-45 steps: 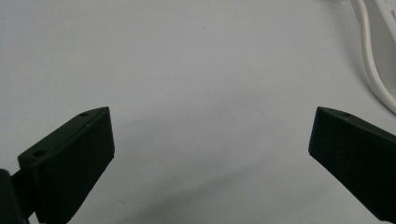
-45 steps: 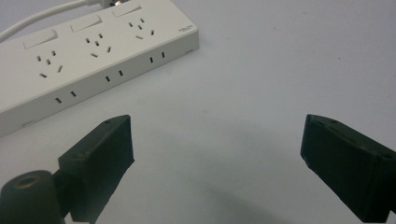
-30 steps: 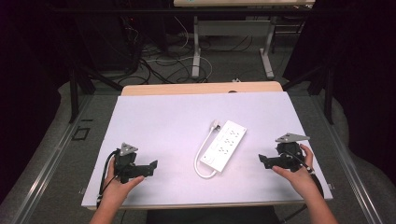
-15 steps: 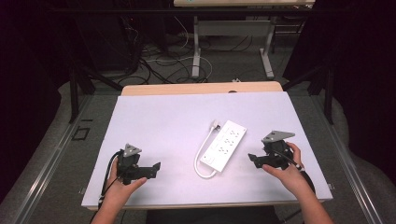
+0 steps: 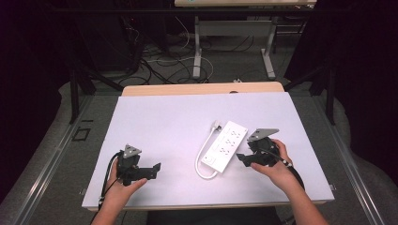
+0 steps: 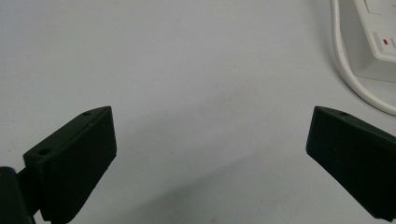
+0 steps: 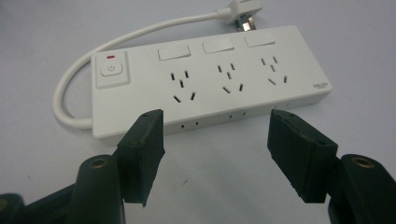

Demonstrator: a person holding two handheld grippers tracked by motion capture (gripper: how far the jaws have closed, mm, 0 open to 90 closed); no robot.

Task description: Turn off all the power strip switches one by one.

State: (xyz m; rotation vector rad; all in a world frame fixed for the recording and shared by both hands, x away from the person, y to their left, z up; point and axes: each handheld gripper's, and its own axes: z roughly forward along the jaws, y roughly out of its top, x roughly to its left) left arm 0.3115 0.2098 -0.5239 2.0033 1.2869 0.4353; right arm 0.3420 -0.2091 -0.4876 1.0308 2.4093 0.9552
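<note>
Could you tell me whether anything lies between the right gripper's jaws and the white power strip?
Nothing does. In the right gripper view, bare white table separates the right gripper from the power strip; its jaws have just been closing, with nothing between them.

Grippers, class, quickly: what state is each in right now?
Left gripper: open, nothing between its jaws.
Right gripper: open, jaws have just been closing, holding nothing; the power strip lies just beyond them.

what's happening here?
A person at a table holds a gripper in each hand. The right gripper is up against the long side of a white power strip, not touching; its jaws have just been closing, with nothing between them. The left gripper sits open over bare tabletop.
</note>
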